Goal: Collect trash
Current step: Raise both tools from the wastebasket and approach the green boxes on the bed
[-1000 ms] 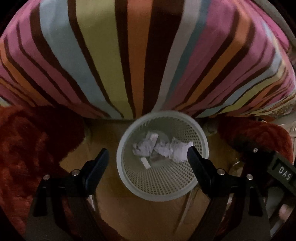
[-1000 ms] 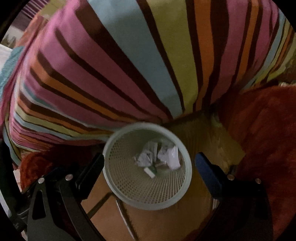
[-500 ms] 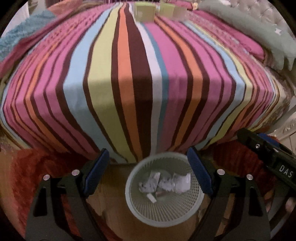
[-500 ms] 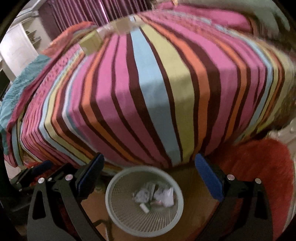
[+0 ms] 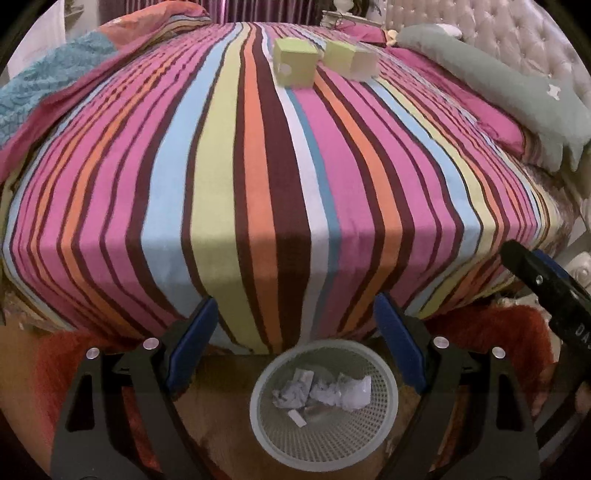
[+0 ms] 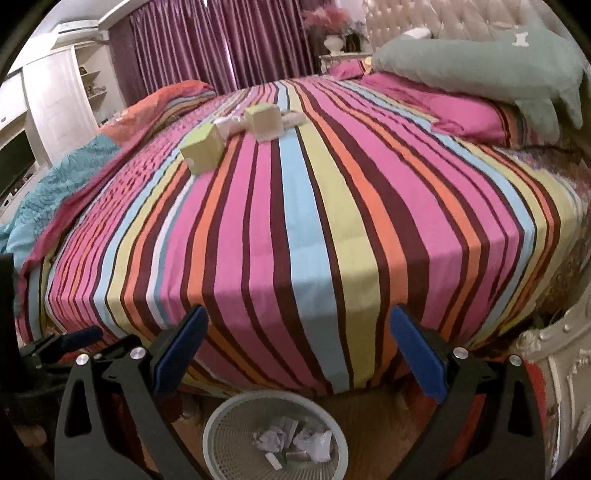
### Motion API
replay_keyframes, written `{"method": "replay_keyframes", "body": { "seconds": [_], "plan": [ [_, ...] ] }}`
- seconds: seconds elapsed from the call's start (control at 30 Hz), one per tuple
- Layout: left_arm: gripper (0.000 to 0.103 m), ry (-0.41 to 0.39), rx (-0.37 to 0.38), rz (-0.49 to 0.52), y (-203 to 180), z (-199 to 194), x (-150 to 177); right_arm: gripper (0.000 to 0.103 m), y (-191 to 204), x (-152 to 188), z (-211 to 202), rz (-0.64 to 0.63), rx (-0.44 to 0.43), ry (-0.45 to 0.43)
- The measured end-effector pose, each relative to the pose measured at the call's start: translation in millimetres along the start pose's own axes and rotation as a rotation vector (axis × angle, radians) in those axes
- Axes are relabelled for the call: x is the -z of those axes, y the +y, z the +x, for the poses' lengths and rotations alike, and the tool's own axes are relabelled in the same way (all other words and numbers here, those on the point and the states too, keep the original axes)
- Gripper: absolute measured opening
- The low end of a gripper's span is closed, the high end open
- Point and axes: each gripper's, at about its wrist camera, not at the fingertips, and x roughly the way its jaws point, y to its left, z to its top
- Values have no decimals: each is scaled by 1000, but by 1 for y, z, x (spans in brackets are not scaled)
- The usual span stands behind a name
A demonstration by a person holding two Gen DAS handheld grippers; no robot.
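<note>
Here we look down along both grippers toward a bed covered with a striped sheet point(image 5: 280, 177) in pink, orange, blue, green and brown. Our left gripper point(image 5: 295, 332) has its blue-padded jaws spread wide with nothing between them, and our right gripper point(image 6: 299, 343) is likewise wide apart and empty. On the floor at the foot of the bed, just below and between the jaws in both views, stands a round white mesh wastebasket point(image 5: 325, 448). Inside it lie several pieces of crumpled white paper point(image 5: 321, 393), resting on the bottom. Far up on the bed, well apart from the basket, sit two yellow-green cardboard boxes: one box point(image 5: 295, 66) toward the left and a second box point(image 5: 349, 59) just beside it on the right; in the right wrist view some small white items lie between them, too blurred to identify. A grey-green pillow point(image 5: 498, 88) lies along the right edge by a tufted headboard point(image 5: 517, 33). A red shaggy rug point(image 5: 480, 332) shows on the floor beside the basket, and purple curtains point(image 6: 221, 44) hang behind the bed.
</note>
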Motion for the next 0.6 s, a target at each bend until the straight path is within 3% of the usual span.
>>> {"method": "replay_keyframes", "body": {
  "seconds": [0.23, 0.6],
  "plan": [
    [84, -33, -10, -40, 9, 0, -30, 94, 2, -22, 2, -30, 5, -51],
    [84, -60, 8, -73, 7, 9, -72, 94, 1, -54, 22, -31, -17, -62]
  ]
}}
